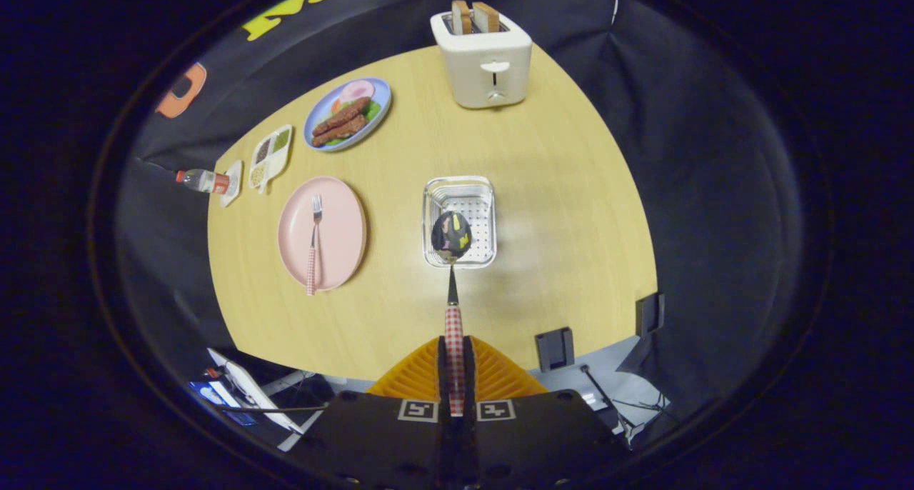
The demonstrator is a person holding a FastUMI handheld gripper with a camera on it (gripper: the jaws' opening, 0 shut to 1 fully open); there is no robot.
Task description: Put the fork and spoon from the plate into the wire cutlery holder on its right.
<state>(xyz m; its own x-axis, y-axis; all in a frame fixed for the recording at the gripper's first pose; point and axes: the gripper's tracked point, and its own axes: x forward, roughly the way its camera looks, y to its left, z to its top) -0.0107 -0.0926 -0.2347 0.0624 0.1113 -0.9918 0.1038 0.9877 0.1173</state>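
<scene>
Tool (pixel 455 365) grips spoon (pixel 452 261) above wire holder (pixel 459 190).

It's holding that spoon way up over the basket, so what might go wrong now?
1. The gripper pinches only the end of the spoon handle, so the spoon could swing or slip.
2. The spoon's bowl hangs over the near edge of the holder; released now, it may catch the rim and land on the table.
3. The fork lies flat on the plate, hard to grip without pushing the plate.
</scene>
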